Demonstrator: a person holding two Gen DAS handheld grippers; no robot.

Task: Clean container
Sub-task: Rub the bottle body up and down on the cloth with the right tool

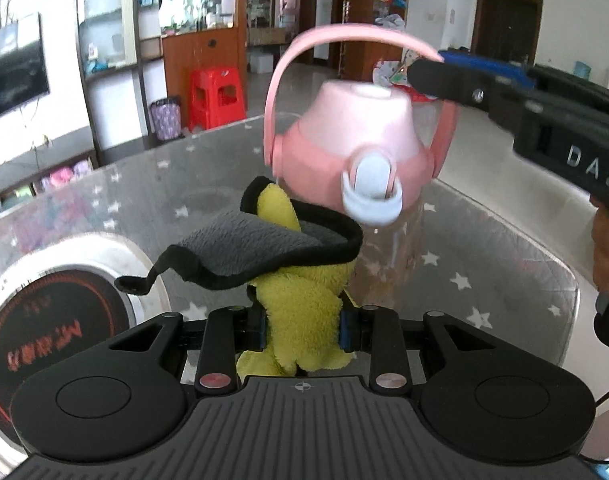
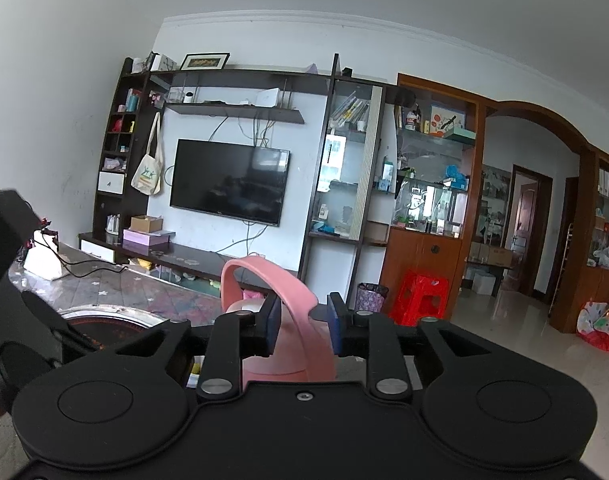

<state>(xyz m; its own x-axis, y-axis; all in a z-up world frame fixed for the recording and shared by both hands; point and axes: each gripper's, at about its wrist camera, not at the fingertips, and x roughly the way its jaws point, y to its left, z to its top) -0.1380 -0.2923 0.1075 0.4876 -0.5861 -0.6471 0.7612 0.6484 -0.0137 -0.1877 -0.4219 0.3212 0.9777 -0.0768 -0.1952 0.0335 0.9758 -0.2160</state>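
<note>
Left wrist view: cloth (image 1: pixel 300 276) clamped in left tool (image 1: pixel 303 330) beside bottle (image 1: pixel 350 148); strap (image 2: pixel 300 312) sits between right tool (image 2: pixel 303 328) pads, contact unclear; a slack hold risks bottle tipping on desk (image 1: pixel 484 264)

Pink bottle lid (image 1: pixel 356 136), pale blue latch (image 1: pixel 371 192); yellow-grey cloth (image 1: pixel 288 264), black edging; grey star-patterned table (image 1: pixel 484 264).
</note>
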